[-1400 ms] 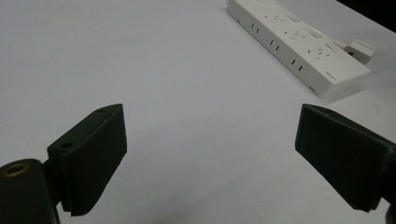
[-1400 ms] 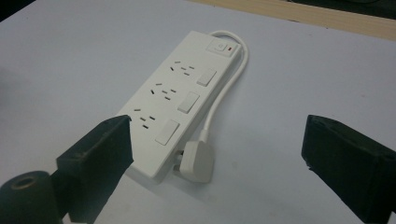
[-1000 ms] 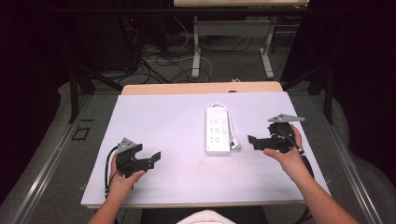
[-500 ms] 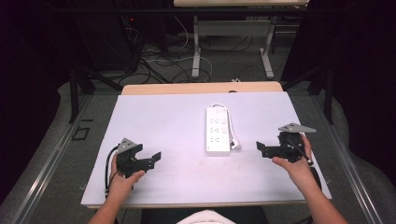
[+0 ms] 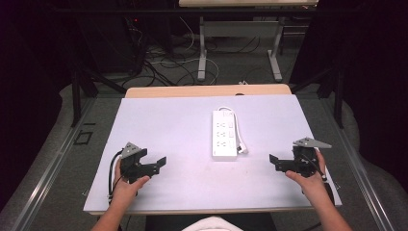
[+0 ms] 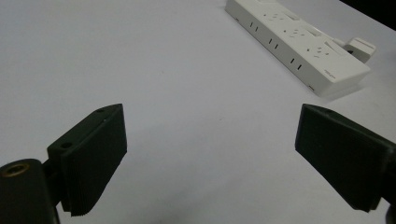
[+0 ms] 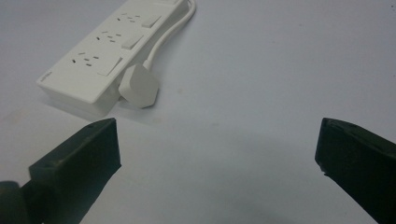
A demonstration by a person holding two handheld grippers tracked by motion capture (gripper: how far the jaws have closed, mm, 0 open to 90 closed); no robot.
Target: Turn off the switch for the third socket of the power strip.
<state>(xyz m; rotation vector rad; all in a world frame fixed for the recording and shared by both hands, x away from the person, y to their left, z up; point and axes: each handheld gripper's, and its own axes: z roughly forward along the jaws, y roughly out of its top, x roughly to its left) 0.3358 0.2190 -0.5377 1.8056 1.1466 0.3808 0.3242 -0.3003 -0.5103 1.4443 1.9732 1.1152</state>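
Note:
A white power strip (image 5: pixel 224 134) lies lengthwise in the middle of the white table (image 5: pixel 173 130). Its cable loops round the far end and runs down the right side to a white plug (image 5: pixel 242 147) beside it. The strip (image 6: pixel 299 37) shows at the upper right of the left gripper view, and the strip (image 7: pixel 100 51) with its plug (image 7: pixel 139 86) at the upper left of the right gripper view. My left gripper (image 5: pixel 156 164) rests near the front left, open and empty. My right gripper (image 5: pixel 275 162) sits at the front right, jaws wide apart, holding nothing.
The table's right edge (image 5: pixel 332 159) runs close to my right hand. Beyond the far edge a wooden strip (image 5: pixel 207 90) shows, then floor with cables (image 5: pixel 168 57) and the legs of another table (image 5: pixel 202 48).
My right gripper has drawn back from the power strip toward the front right of the table. The left gripper has barely moved.

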